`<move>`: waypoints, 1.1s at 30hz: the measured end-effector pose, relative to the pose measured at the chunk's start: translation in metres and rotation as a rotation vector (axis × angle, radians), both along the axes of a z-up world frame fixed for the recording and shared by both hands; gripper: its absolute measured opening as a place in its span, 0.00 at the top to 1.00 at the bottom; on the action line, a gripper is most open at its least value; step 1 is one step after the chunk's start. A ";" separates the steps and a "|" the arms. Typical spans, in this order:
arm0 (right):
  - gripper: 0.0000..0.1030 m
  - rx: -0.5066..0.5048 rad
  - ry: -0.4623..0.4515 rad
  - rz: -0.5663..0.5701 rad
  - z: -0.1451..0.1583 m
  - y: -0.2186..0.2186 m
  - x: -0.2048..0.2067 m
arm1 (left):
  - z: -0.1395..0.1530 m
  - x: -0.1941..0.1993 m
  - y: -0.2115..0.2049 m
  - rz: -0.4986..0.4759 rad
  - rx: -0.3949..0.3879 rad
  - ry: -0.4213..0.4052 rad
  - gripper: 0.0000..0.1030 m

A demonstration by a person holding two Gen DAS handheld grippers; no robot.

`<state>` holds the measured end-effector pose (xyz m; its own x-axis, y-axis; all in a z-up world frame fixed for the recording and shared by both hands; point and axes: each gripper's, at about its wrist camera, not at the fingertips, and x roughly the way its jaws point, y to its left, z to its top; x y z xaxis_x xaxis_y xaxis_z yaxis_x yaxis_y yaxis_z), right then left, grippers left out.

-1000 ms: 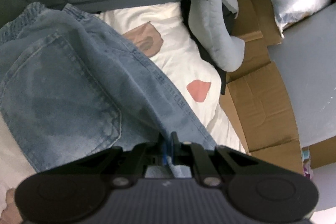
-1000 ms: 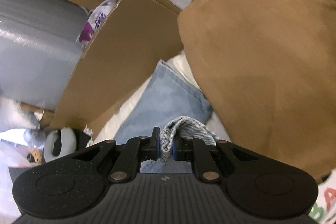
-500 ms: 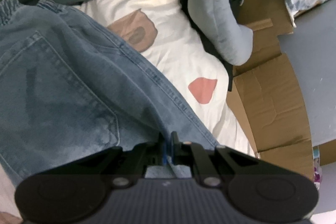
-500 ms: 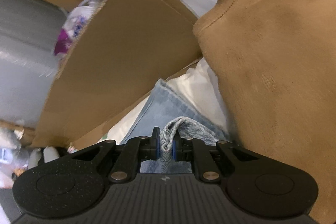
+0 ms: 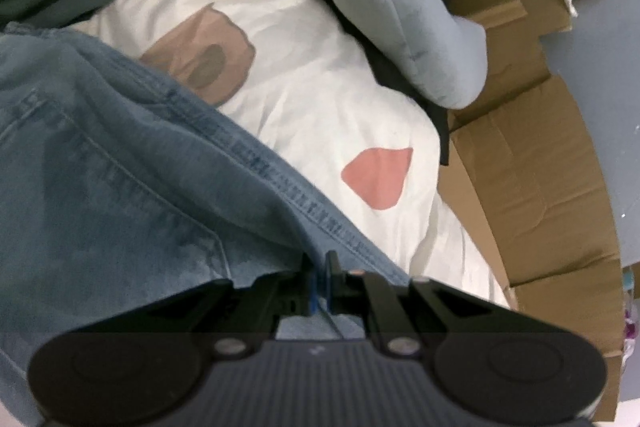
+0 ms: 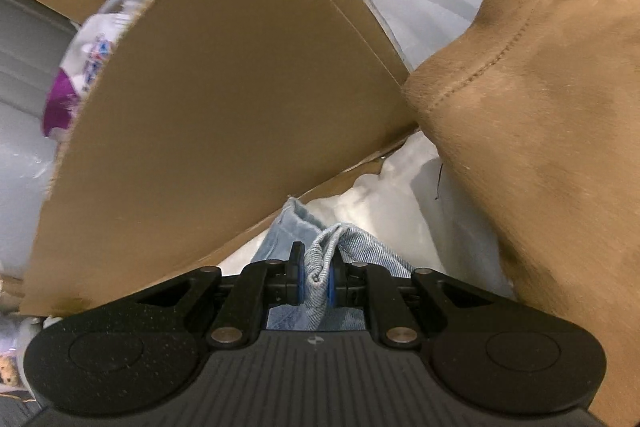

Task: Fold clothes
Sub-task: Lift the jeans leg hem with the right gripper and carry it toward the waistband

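Left gripper (image 5: 320, 269) and right gripper (image 6: 317, 267) both clamped on jeans (image 5: 120, 187)

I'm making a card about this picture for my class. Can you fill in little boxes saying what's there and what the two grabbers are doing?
garment: blue jeans
surface: white sheet with pink and brown shapes
left gripper: shut on jeans seam
right gripper: shut on bunched denim
nearby: cardboard, brown cloth, grey plush

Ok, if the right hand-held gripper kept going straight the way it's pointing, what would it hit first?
Probably the cardboard sheet. The right hand-held gripper, shut on the jeans, points at its lower edge, beyond a strip of denim and white bedding. Depth is unclear.
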<state>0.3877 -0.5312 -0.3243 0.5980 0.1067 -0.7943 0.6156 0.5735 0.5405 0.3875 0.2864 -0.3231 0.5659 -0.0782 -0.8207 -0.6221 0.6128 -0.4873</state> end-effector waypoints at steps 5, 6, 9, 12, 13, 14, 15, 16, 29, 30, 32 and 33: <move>0.90 -0.023 0.011 0.001 -0.012 0.003 0.015 | -0.010 0.018 0.003 -0.022 0.010 0.012 0.96; 0.90 -0.025 0.013 -0.001 -0.015 0.003 0.018 | -0.012 0.022 0.004 -0.024 0.009 0.015 0.96; 0.90 -0.017 0.010 -0.020 -0.024 0.003 0.021 | -0.018 0.035 0.005 -0.026 0.005 0.037 0.96; 0.90 -0.014 0.009 -0.036 -0.035 0.003 0.023 | -0.025 0.038 0.010 -0.010 -0.037 0.061 0.94; 0.90 -0.009 0.008 -0.043 -0.038 0.003 0.023 | -0.025 0.035 0.013 -0.008 -0.053 0.052 0.92; 0.90 -0.007 0.007 -0.045 -0.039 0.004 0.023 | -0.025 0.033 0.015 -0.006 -0.070 0.044 0.91; 0.90 -0.008 0.006 -0.046 -0.040 0.004 0.022 | -0.025 0.031 0.018 -0.003 -0.087 0.036 0.90; 0.90 -0.004 0.002 -0.045 -0.040 0.004 0.021 | -0.024 0.028 0.021 -0.001 -0.104 0.028 0.86; 0.89 0.122 -0.048 -0.049 -0.035 -0.005 0.008 | -0.005 0.003 0.044 0.094 -0.047 -0.076 1.00; 0.89 0.124 -0.045 -0.052 -0.036 -0.005 0.008 | 0.001 0.003 0.046 0.105 -0.022 -0.085 1.00; 0.89 0.128 -0.038 -0.059 -0.037 -0.005 0.008 | 0.011 0.001 0.054 0.139 0.013 -0.102 1.00; 0.89 0.131 -0.034 -0.063 -0.038 -0.005 0.009 | 0.014 0.001 0.060 0.151 0.011 -0.107 1.00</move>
